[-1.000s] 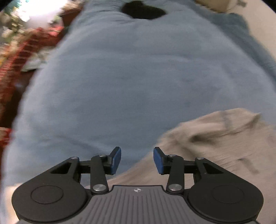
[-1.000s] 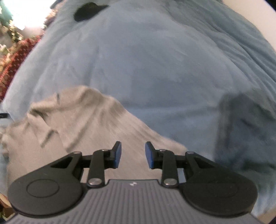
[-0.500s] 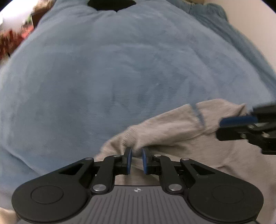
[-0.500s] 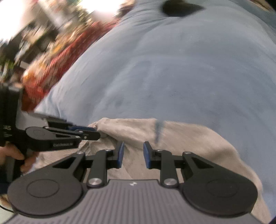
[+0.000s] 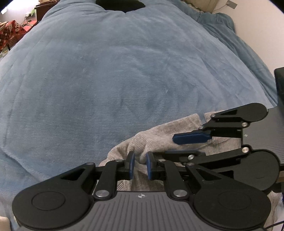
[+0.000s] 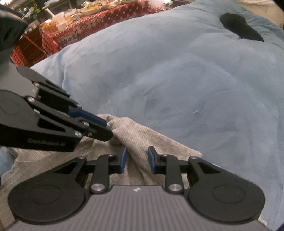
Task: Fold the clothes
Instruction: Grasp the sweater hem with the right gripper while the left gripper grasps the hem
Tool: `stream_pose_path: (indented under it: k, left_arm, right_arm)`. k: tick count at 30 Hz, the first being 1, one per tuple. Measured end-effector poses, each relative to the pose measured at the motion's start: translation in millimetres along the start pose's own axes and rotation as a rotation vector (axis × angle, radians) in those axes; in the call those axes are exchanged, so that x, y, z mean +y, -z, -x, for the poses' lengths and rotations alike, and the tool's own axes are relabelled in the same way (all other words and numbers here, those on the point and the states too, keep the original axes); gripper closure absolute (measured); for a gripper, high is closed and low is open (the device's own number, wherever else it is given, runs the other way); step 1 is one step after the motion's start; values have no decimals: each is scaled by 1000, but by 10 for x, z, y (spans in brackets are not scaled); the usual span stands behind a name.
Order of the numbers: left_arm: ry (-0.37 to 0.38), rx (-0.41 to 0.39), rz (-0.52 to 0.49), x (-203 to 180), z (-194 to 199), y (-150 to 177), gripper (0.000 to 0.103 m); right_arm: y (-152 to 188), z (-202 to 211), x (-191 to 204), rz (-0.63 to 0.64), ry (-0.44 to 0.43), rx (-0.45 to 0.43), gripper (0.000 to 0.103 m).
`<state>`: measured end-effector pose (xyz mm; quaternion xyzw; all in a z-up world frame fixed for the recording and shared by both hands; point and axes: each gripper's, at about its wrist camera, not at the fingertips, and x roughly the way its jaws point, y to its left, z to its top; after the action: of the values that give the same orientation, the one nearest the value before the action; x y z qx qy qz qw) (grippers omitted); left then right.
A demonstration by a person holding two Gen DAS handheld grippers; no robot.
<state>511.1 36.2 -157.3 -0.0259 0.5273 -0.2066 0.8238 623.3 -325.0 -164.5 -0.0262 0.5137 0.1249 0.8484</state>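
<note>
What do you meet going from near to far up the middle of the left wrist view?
left gripper shut on a fold of the grey garment → open stretch of blue blanket → black item at the far edge.

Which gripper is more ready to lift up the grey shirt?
The left gripper, probably. Its jaws already pinch a fold of the grey shirt. The right gripper hovers over the cloth close beside it, jaws apart and holding nothing.

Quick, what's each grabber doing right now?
Left gripper: shut on a bunched edge of the grey garment.
Right gripper: open, its jaws apart over the garment, not pinching it.
</note>
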Motion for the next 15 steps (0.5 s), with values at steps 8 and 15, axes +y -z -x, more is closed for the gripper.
stream_pose_path:
  k: [8,15]
  left_arm:
    - [9,8,27,44,-110,-48,90]
    - [28,12,7,-41,-74,-57,73]
  right_arm:
    - [55,-22,-38,60,14,25,77]
    - [-65,21,-294,-87,-11,26,97]
